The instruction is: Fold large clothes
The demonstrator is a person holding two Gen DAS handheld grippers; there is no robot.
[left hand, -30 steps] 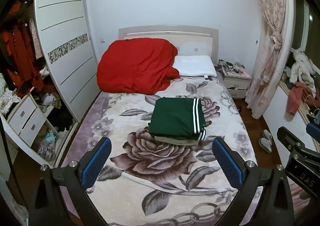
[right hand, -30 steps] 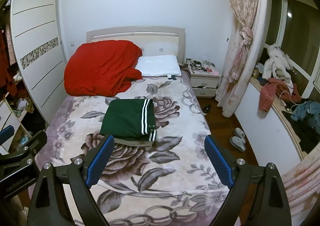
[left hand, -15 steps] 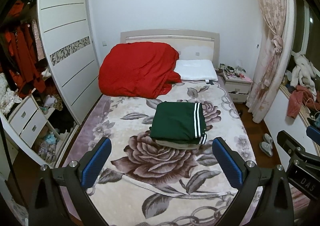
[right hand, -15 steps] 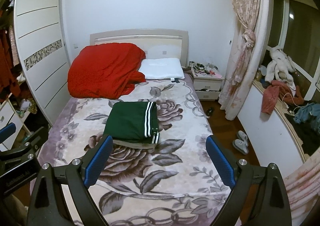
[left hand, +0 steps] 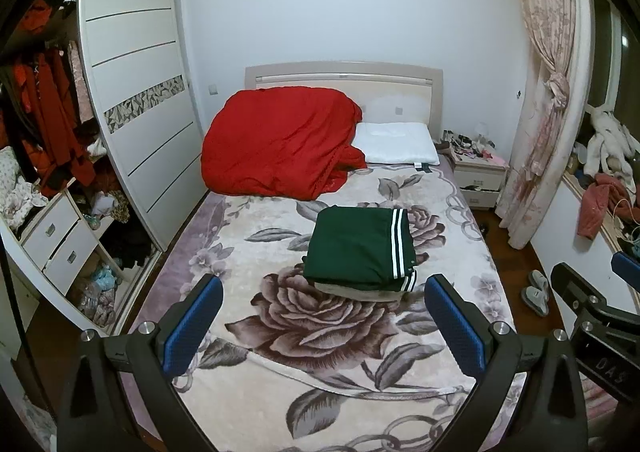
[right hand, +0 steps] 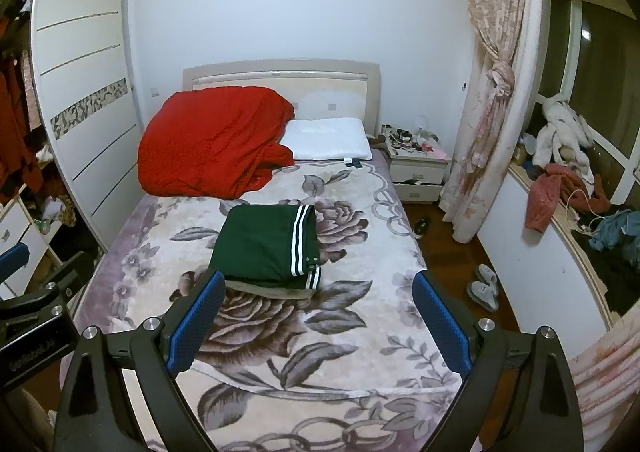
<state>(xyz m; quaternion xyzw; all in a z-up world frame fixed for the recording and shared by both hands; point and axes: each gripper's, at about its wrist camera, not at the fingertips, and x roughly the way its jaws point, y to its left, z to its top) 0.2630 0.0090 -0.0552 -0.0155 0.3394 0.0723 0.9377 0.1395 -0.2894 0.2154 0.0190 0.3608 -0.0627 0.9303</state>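
Bed [left hand: 224, 404] [right hand: 360, 384]: fills the middle of both views, covered by a pale blanket printed with large roses; cream headboard against the white wall.

Wardrobe [left hand: 136, 91] [right hand: 84, 91]: white sliding door with a patterned band, left of the bed; hanging red clothes and open drawers beside it.

Curtain [left hand: 548, 91] [right hand: 496, 83]: pink floral, tied back, right of the bed.

Red quilt [left hand: 276, 139] [right hand: 212, 143]: bunched at the head of the bed, left side, touching the white pillow [left hand: 396, 141] [right hand: 326, 137].

Green garment [left hand: 356, 248] [right hand: 264, 244]: folded into a neat rectangle with white stripes along its right edge, lying mid-bed on top of a folded beige piece [left hand: 360, 294] [right hand: 268, 290].

Nightstand [left hand: 478, 175] [right hand: 418, 167]: cluttered top, between bed and curtain.

Slippers [left hand: 536, 292] [right hand: 484, 286]: a pair on the wood floor, right of the bed.

Left gripper [left hand: 320, 328]: fingers spread wide, holding nothing, raised above the foot of the bed, well apart from the garment.

Right gripper [right hand: 318, 324]: fingers likewise spread wide and empty, beside the left one.
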